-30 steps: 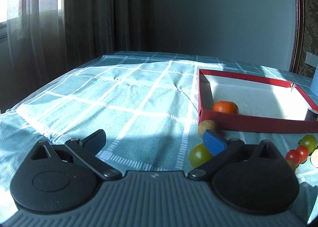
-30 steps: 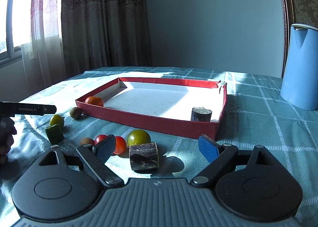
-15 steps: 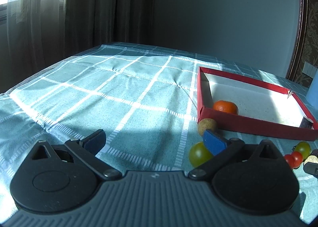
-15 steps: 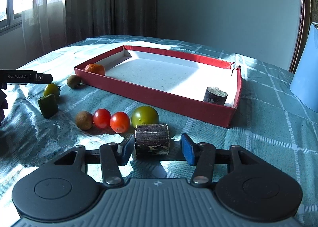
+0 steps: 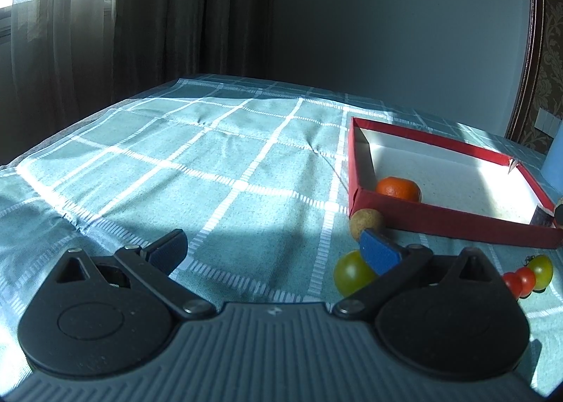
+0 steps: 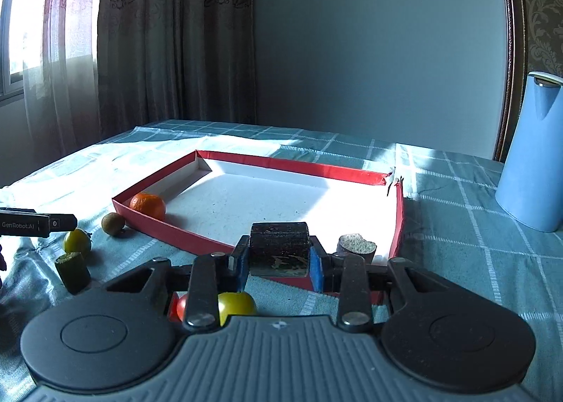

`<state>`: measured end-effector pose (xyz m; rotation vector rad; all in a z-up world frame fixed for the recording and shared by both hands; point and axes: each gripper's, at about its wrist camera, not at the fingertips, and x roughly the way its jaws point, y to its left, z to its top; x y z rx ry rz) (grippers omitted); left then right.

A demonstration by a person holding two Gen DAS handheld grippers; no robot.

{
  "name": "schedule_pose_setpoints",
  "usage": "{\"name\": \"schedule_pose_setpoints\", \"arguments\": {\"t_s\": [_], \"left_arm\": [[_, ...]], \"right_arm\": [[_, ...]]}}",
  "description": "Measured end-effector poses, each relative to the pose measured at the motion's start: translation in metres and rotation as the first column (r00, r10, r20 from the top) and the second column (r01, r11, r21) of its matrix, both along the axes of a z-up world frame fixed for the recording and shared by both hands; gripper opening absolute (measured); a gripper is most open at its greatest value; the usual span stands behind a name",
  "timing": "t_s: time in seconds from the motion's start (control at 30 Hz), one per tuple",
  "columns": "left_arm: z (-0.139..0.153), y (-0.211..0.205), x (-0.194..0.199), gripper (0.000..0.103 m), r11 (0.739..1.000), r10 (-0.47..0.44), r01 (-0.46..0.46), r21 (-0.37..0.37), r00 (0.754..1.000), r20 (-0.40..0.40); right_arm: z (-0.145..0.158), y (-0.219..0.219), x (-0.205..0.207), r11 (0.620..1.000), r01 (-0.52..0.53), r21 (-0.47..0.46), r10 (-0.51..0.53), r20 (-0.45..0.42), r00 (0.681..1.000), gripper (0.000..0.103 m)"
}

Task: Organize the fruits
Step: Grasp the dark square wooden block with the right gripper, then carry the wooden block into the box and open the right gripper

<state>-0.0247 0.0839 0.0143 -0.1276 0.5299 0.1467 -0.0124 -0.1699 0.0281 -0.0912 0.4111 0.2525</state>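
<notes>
My right gripper [image 6: 278, 259] is shut on a dark sugarcane piece [image 6: 278, 254] and holds it above the cloth, just before the red tray's [image 6: 299, 166] near wall. The tray holds an orange [image 6: 147, 205] and another sugarcane piece [image 6: 356, 247]. Below my fingers lie a yellow-green tomato [image 6: 236, 304] and a red tomato [image 6: 180, 307]. My left gripper [image 5: 274, 250] is open and empty over the cloth, left of a green tomato [image 5: 352, 271] and a brown longan [image 5: 366, 222]. The tray [image 5: 457, 219] and orange [image 5: 398, 188] show at its right.
A blue jug [image 6: 531, 155] stands right of the tray. A green sugarcane piece [image 6: 73, 271], a green tomato [image 6: 77, 240] and a longan [image 6: 113, 224] lie at the left on the checked tablecloth [image 5: 176, 169]. Red tomatoes [image 5: 520, 280] and a green one [image 5: 542, 270] lie near the tray.
My right gripper closed on the dark sugarcane piece and lifted it toward the tray. My left gripper stayed open and shifted only slightly.
</notes>
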Motion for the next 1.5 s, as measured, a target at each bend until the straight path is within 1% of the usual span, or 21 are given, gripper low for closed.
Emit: {"name": "schedule_pose_setpoints", "arguments": {"t_s": [0.1, 0.23, 0.4, 0.83, 0.87, 0.9, 0.93, 0.97, 1.1, 1.2, 1.23, 1.3, 1.4, 1.5], "left_arm": [[0.0, 0.001, 0.0, 0.103, 1.0, 0.005, -0.005, -0.003, 1.0, 0.0], [0.0, 0.001, 0.0, 0.103, 1.0, 0.004, -0.004, -0.006, 1.0, -0.001], [-0.001, 0.002, 0.0, 0.103, 1.0, 0.004, -0.004, -0.009, 1.0, -0.001], [-0.001, 0.003, 0.0, 0.103, 1.0, 0.008, -0.008, -0.013, 1.0, -0.002], [-0.001, 0.003, 0.0, 0.103, 1.0, 0.008, -0.008, -0.014, 1.0, -0.002], [-0.001, 0.004, 0.0, 0.103, 1.0, 0.009, -0.009, -0.015, 1.0, -0.002], [-0.001, 0.004, 0.0, 0.103, 1.0, 0.011, -0.011, -0.015, 1.0, -0.001], [-0.001, 0.004, -0.001, 0.103, 1.0, 0.014, -0.014, -0.015, 1.0, 0.0], [-0.001, 0.008, -0.004, 0.103, 0.999, 0.022, -0.022, -0.036, 1.0, 0.01], [0.003, 0.01, -0.016, 0.103, 0.999, 0.016, -0.013, -0.05, 0.998, 0.066], [0.005, 0.009, -0.02, 0.103, 0.999, 0.013, -0.009, -0.049, 0.996, 0.084], [0.008, 0.002, -0.031, 0.103, 1.0, -0.006, 0.008, -0.025, 0.995, 0.103], [0.006, -0.015, -0.049, 0.103, 0.997, -0.082, 0.083, -0.009, 0.991, 0.103], [0.002, -0.036, -0.058, 0.103, 0.993, -0.114, 0.111, 0.041, 0.99, 0.082]], "right_arm": [[0.001, 0.003, 0.022, 0.999, 0.021, -0.031, -0.021, 0.002, 1.0, 0.033], [-0.01, 0.005, 0.041, 0.996, 0.045, -0.074, -0.047, -0.018, 0.999, 0.033], [-0.018, 0.005, 0.044, 0.993, 0.067, -0.099, -0.068, -0.014, 0.998, 0.033], [-0.024, 0.006, 0.043, 0.992, 0.076, -0.102, -0.078, -0.018, 0.997, 0.034], [-0.024, 0.006, 0.043, 0.992, 0.078, -0.102, -0.08, -0.016, 0.997, 0.035], [-0.024, 0.005, 0.042, 0.992, 0.081, -0.101, -0.083, -0.015, 0.996, 0.043], [-0.023, 0.004, 0.041, 0.992, 0.089, -0.095, -0.09, -0.008, 0.996, 0.053], [-0.022, 0.003, 0.039, 0.991, 0.097, -0.087, -0.097, 0.003, 0.995, 0.058], [-0.014, -0.008, 0.024, 0.993, 0.115, -0.034, -0.113, 0.045, 0.993, 0.059], [-0.009, -0.021, 0.01, 0.991, 0.135, 0.017, -0.136, 0.073, 0.988, 0.06], [-0.009, -0.026, 0.004, 0.989, 0.14, 0.035, -0.143, 0.081, 0.986, 0.064], [-0.013, -0.034, -0.002, 0.988, 0.148, 0.052, -0.152, 0.08, 0.985, 0.07], [-0.019, -0.042, -0.001, 0.984, 0.165, 0.074, -0.167, 0.032, 0.985, 0.07], [-0.019, -0.047, 0.0, 0.98, 0.169, 0.106, -0.172, 0.019, 0.985, 0.07]]}}
